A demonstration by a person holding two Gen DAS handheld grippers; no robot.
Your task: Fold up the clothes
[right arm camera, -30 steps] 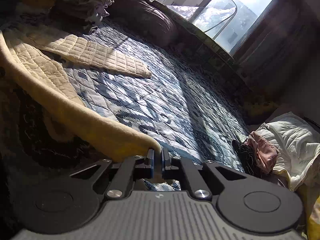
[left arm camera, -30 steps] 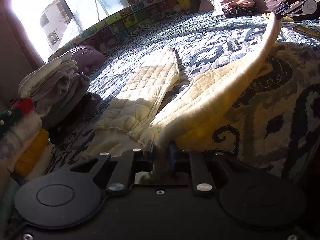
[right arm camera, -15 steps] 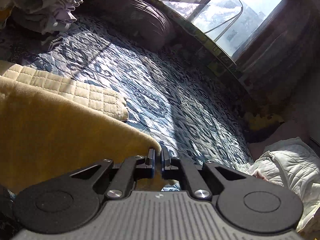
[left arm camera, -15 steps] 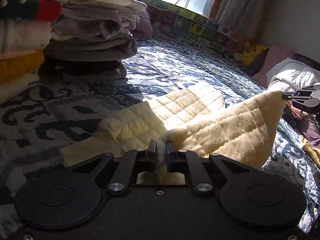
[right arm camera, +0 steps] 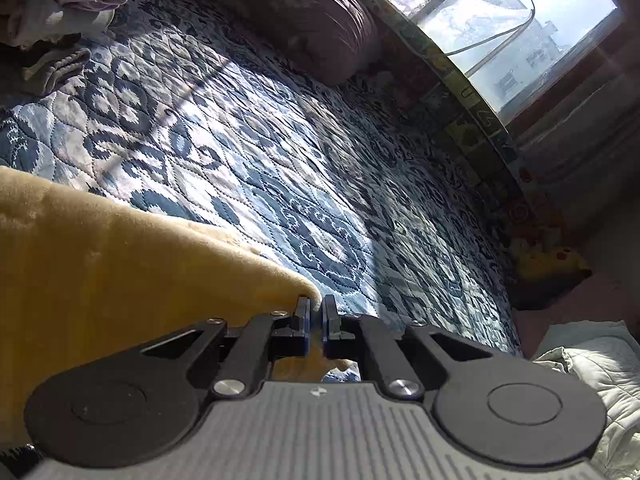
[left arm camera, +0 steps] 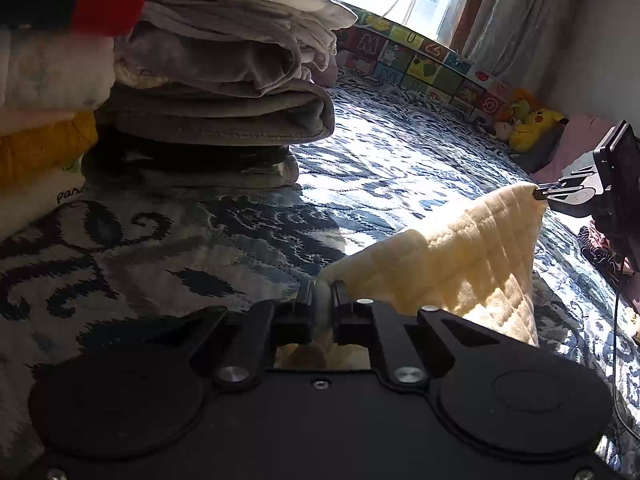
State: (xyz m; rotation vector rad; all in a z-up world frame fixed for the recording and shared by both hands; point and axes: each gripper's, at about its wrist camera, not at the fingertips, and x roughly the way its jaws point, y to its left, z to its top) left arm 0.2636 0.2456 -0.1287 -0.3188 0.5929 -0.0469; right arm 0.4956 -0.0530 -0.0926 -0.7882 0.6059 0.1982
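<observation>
Above the bed [left arm camera: 400, 152], two grippers' jaws each pinch a corner of one yellow garment [left arm camera: 472, 256].

Left gripper [left arm camera: 322, 308] body: matte black housing; two round raised discs, one behind each finger linkage.
Left gripper fingers [left arm camera: 305, 312]: black angular arms with triangular cut-outs, ending in narrow upright black tips.
Left gripper fasteners: one silver screw head at each arm's base, smaller ones nearer the jaws, one small screw on the centreline behind the jaws.
Right gripper [right arm camera: 315, 322] body: grey ribbed top plate with a small pale mark at its front centre; black round discs on either side.
Right gripper fingers [right arm camera: 302, 320]: black linkage arms, blue-edged tips.
Right gripper fasteners: silver screw heads at the arm bases and beside the jaws.
Right gripper seen from the left wrist [left arm camera: 538, 193]: silver-grey metal finger part, black box behind, thin dark cable [left arm camera: 614, 344] hanging below.
</observation>
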